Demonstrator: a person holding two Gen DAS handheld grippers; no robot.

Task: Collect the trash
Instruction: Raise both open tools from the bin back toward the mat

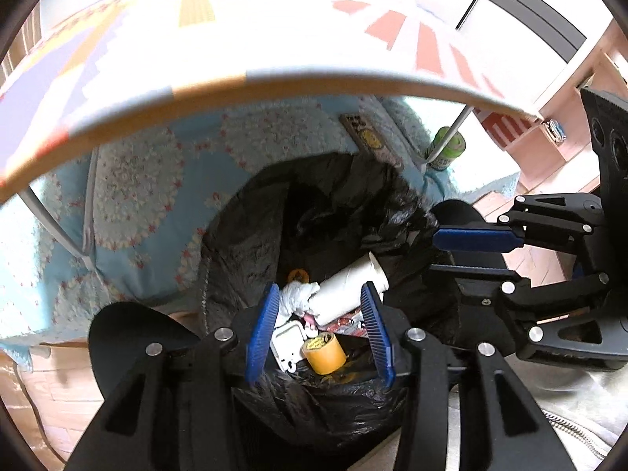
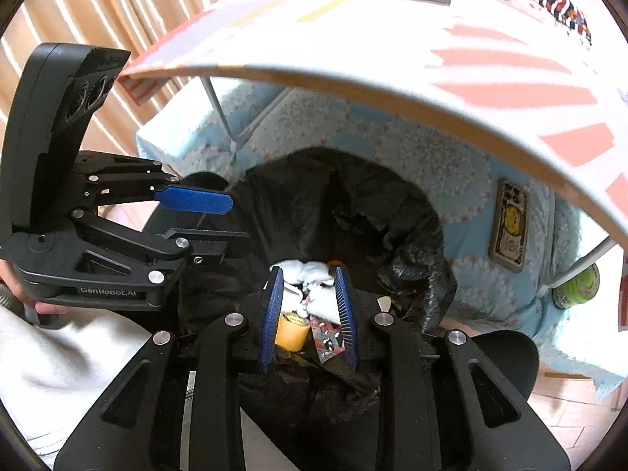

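Note:
A black trash bag (image 1: 314, 204) stands open below both grippers and also shows in the right wrist view (image 2: 353, 204). Inside lie a white paper tube (image 1: 349, 286), crumpled white tissue (image 1: 296, 294), a yellow tape roll (image 1: 324, 353), a white plastic piece (image 1: 286, 343) and a red-and-silver wrapper (image 2: 327, 339). My left gripper (image 1: 320, 302) is open and empty above the bag's mouth. My right gripper (image 2: 308, 286) is open and empty over the same trash; it enters the left wrist view from the right (image 1: 471, 237).
A low table's edge (image 1: 274, 82) arches over the bag. A light blue floral quilt (image 1: 149, 180) lies behind it, with a small printed card (image 2: 509, 227) on it. A green can (image 1: 445, 151) stands by a table leg. Wooden shelves (image 1: 549, 145) are at right.

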